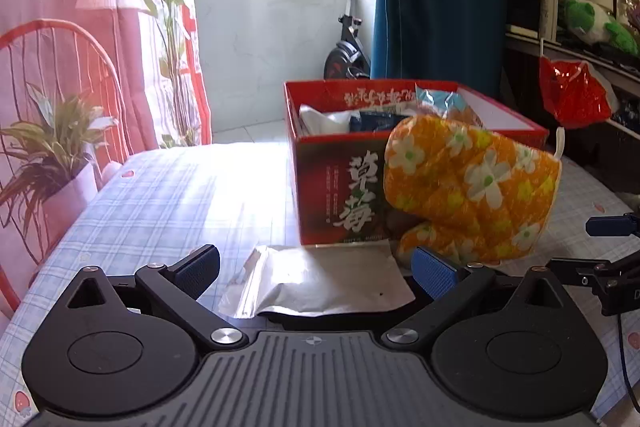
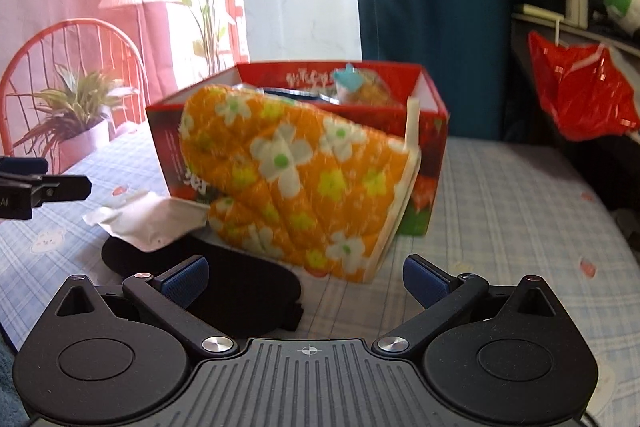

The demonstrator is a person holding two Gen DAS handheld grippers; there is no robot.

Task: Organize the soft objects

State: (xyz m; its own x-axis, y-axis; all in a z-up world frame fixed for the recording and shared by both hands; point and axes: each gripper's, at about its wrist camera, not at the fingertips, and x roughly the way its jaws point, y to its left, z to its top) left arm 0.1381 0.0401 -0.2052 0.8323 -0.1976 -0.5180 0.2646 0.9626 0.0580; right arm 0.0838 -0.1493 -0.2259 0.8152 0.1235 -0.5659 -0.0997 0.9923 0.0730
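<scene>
We see an orange oven mitt (image 1: 472, 187) with white and yellow flowers leaning against the front of a red cardboard box (image 1: 340, 187), its tip up at the rim and its cuff, with a white hanging loop, off to the right; its edges look blurred. The box stands on a worktop (image 1: 160, 195) covered with a blue checked cloth, and its front face carries two large white Chinese characters, 草莓, with smaller lines beside them that we cannot read; more white writing, upside down, runs along the inside of the far wall. Inside the box lie some packets and a white item, too jumbled for us to name. A flat silver pouch (image 1: 320, 283) lies on the worktop just in front of the box, between the blue pads of our left tongs (image 1: 316, 271), which are spread wide and grip nothing. Our right tongs (image 2: 306, 277) are likewise spread apart and empty, with the mitt's cuff just ahead of them and a black eye mask (image 2: 224, 287) lying under the left pad.
</scene>
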